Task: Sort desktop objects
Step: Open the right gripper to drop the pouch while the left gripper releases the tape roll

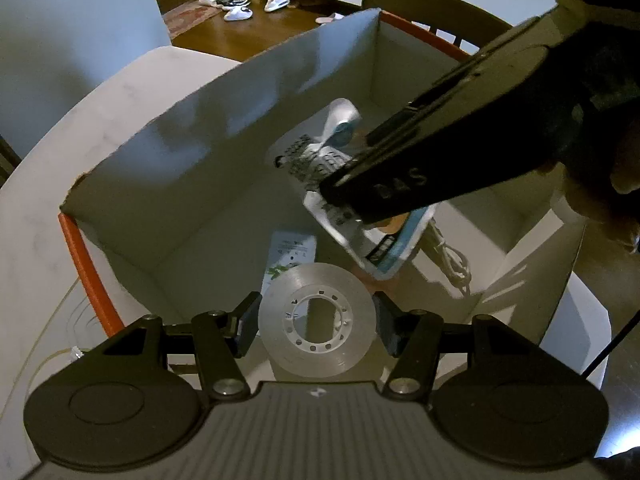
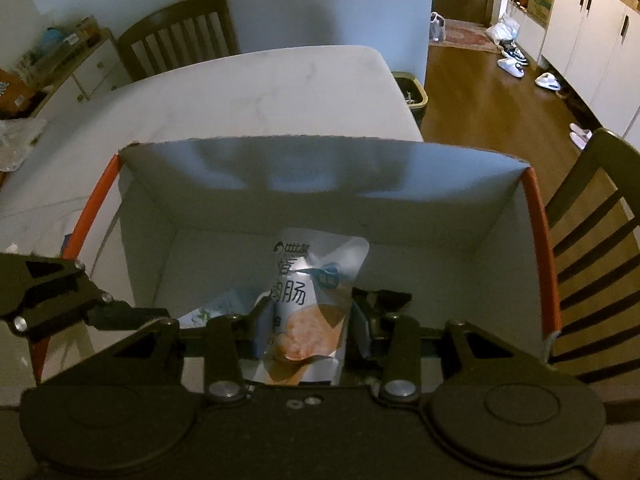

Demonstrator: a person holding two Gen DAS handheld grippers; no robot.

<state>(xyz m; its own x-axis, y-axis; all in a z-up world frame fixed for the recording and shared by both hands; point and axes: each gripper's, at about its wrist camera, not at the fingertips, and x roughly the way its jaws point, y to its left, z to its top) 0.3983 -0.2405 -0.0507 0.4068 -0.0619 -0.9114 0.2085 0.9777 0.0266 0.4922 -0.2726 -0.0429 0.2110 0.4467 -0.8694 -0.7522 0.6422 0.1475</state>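
A white cardboard box (image 1: 192, 168) with orange edges stands open on the pale table (image 1: 48, 184). Over its near side my left gripper (image 1: 316, 326) is shut on a roll of clear tape (image 1: 344, 344), with a pad pressed against each side of the roll. My right gripper (image 1: 348, 196) reaches in from the upper right, shut on a printed snack packet (image 1: 352, 236). In the right wrist view that packet (image 2: 308, 304) sits upright between the right gripper's (image 2: 308, 316) fingers, above the box (image 2: 320, 168). A finger of the left gripper (image 2: 128, 314) shows at the left.
On the box floor lie a small white sachet with green leaves (image 1: 290, 254) and a coiled white cord (image 1: 454, 258). Wooden chairs (image 2: 180, 32) (image 2: 592, 240) stand at the table's far and right sides. A bin (image 2: 410, 92) and shoes (image 2: 512, 58) are on the wood floor.
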